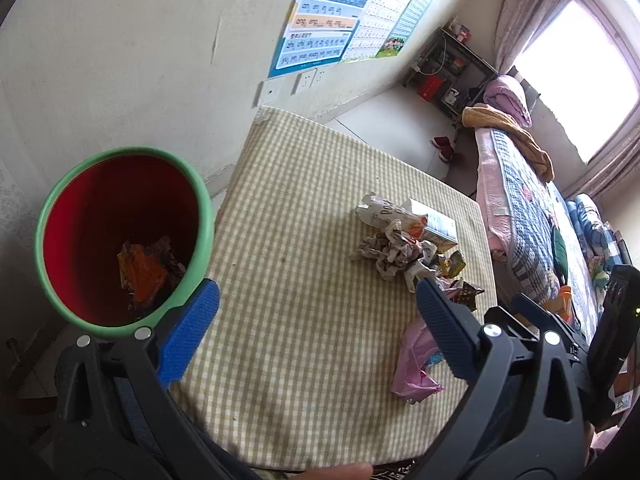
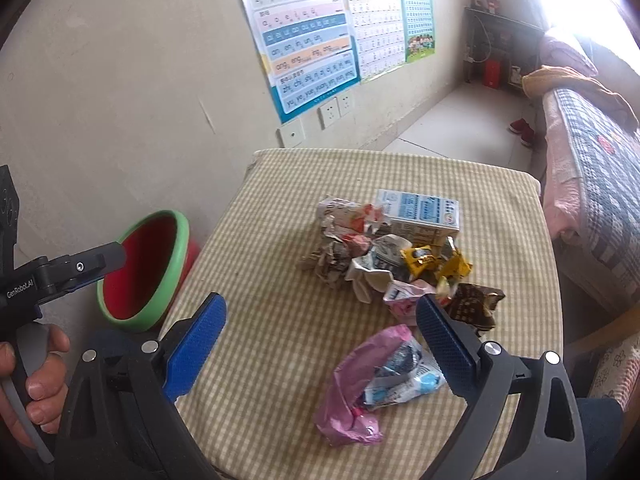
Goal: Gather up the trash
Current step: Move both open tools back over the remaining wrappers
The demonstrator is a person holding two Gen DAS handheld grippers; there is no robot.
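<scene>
A red bin with a green rim (image 1: 202,216) stands on the floor beside the left edge of the table; an orange wrapper (image 1: 144,276) and other scraps lie at its bottom. My left gripper (image 1: 316,292) is open and holds nothing, its left finger close to the bin's rim. In the right wrist view a hand holds it by the bin (image 2: 182,248). A trash pile (image 2: 380,256) lies mid-table: crumpled paper, a milk carton (image 2: 424,212), a yellow wrapper (image 2: 436,260) and a brown wrapper (image 2: 476,304). My right gripper (image 2: 322,304) hangs open over a pink bag (image 2: 352,392).
The table wears a beige checked cloth (image 2: 280,320). A bed (image 2: 600,168) with a quilt runs along the right side. Posters (image 2: 304,36) and sockets hang on the wall behind. A dark shelf and red shoes (image 2: 522,130) are at the far end of the floor.
</scene>
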